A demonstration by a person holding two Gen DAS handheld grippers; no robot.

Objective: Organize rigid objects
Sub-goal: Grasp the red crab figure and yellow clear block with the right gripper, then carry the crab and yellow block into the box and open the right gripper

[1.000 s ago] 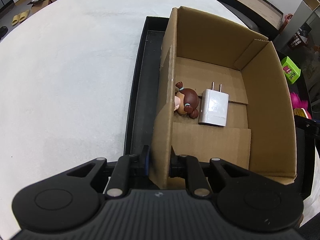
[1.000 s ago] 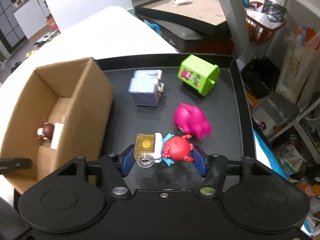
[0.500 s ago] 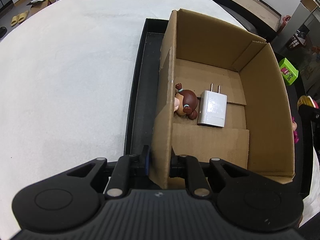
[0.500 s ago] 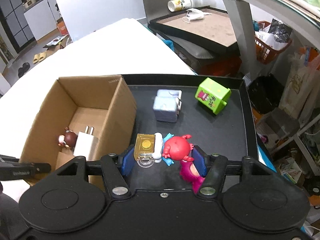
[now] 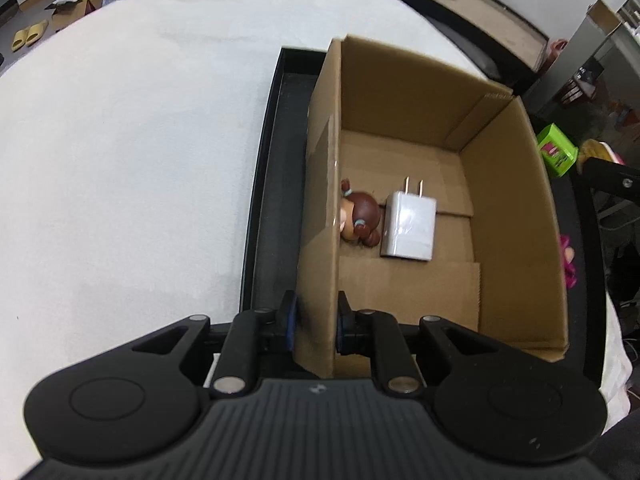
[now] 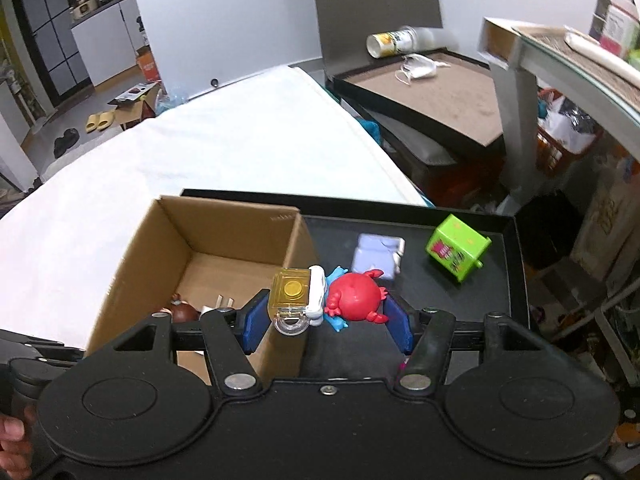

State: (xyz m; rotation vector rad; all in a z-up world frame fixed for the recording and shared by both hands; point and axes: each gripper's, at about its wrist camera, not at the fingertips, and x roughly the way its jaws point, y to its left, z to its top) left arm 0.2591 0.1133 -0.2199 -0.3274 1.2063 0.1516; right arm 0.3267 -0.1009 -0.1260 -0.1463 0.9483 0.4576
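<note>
Two items already lie in the cardboard box (image 5: pixel 400 128), whose near wall the left tongs (image 5: pixel 314 322) pinch; the right tongs (image 6: pixel 326 312), clamped on a red crab toy (image 6: pixel 354 294), hover just right of it, three toys beyond.

Doll (image 5: pixel 359 218) beside charger (image 5: pixel 410 226) in box (image 5: pixel 508 216), on tray (image 5: pixel 272 184)

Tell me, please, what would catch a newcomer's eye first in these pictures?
Probably the red crab toy, pinched in the right gripper above the cardboard box's right wall. Next, the left gripper clamps the box's near-left wall, with a white charger and a brown-haired figurine inside.
</note>
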